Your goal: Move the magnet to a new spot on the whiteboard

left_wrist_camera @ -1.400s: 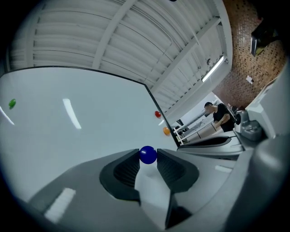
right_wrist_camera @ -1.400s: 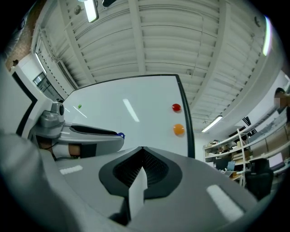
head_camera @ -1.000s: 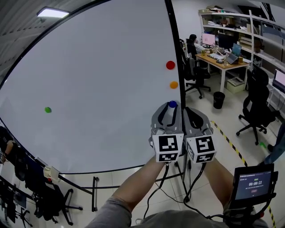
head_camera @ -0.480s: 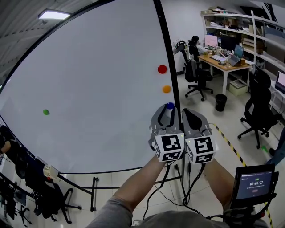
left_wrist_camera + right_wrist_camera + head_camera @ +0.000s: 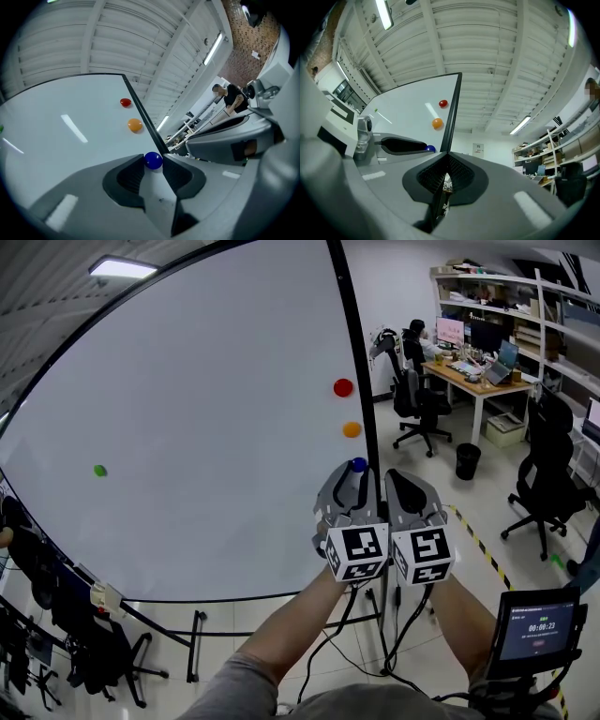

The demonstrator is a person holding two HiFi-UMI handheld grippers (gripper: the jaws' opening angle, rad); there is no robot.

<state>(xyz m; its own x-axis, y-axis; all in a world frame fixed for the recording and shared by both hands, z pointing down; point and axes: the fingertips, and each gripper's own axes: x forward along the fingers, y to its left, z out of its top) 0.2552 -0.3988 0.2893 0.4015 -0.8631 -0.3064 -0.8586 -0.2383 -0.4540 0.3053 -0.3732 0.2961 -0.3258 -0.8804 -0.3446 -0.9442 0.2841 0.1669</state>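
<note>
Three other magnets, red (image 5: 343,387), orange (image 5: 352,429) and far-left green (image 5: 100,470), dot the whiteboard (image 5: 206,427), whose black frame (image 5: 361,418) runs just right of the round, glossy blue magnet (image 5: 153,160), grasped at the tips of the left gripper (image 5: 354,474), whose jaws have just been widening, while the right gripper (image 5: 446,165) is clenched empty.

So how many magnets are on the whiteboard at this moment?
4. A green magnet far left; a red magnet near the right edge; an orange magnet under it; a blue magnet lowest, at that edge. None seems hidden.

The magnet (image 5: 358,465) seemingly sits on whiteboard (image 5: 187,427), beside its right edge.
</note>
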